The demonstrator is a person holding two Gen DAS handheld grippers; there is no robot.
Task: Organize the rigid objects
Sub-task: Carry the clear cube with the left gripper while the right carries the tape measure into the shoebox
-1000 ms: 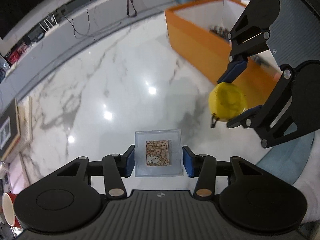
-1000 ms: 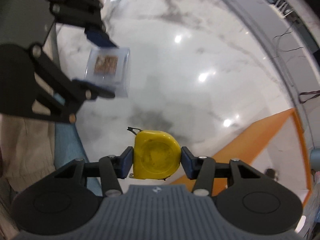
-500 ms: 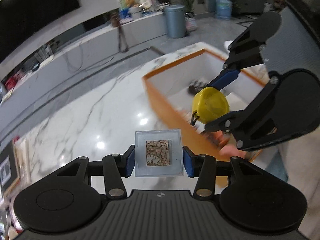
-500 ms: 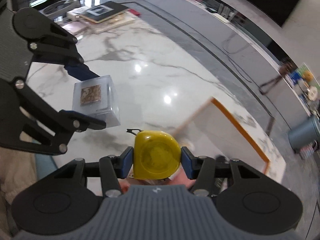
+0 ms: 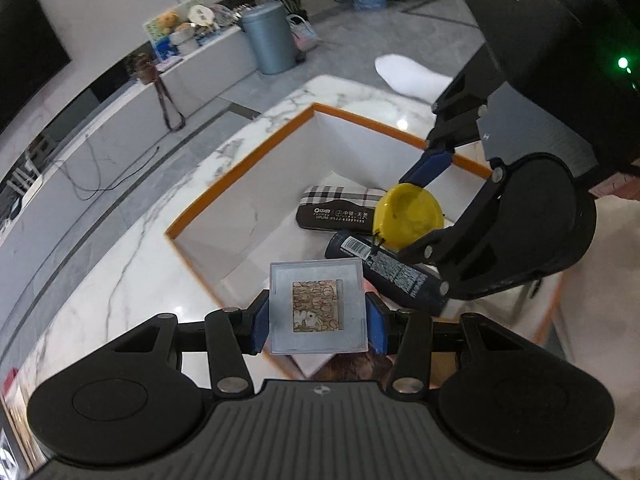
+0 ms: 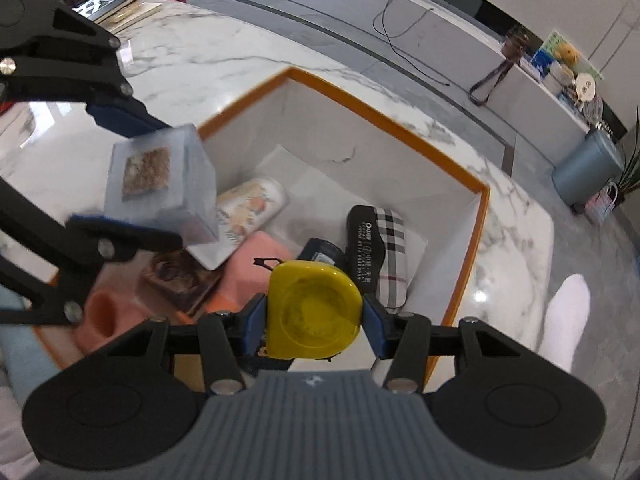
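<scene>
Two grippers, both loaded, over the orange-rimmed bin [image 5: 240,168]
Left gripper [image 5: 318,316] pinches a clear cube [image 5: 318,306] with brown patterned insert; right gripper [image 6: 314,316] clamps a scuffed yellow tape measure [image 6: 314,310].

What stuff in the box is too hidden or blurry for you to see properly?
- Brown picture item, right wrist view: blurred, partly behind the left gripper.
- Dark can, left wrist view: one end behind the right gripper; its print is too small to read.
- Near box corner, both views: cut off by the grippers' bodies.
</scene>
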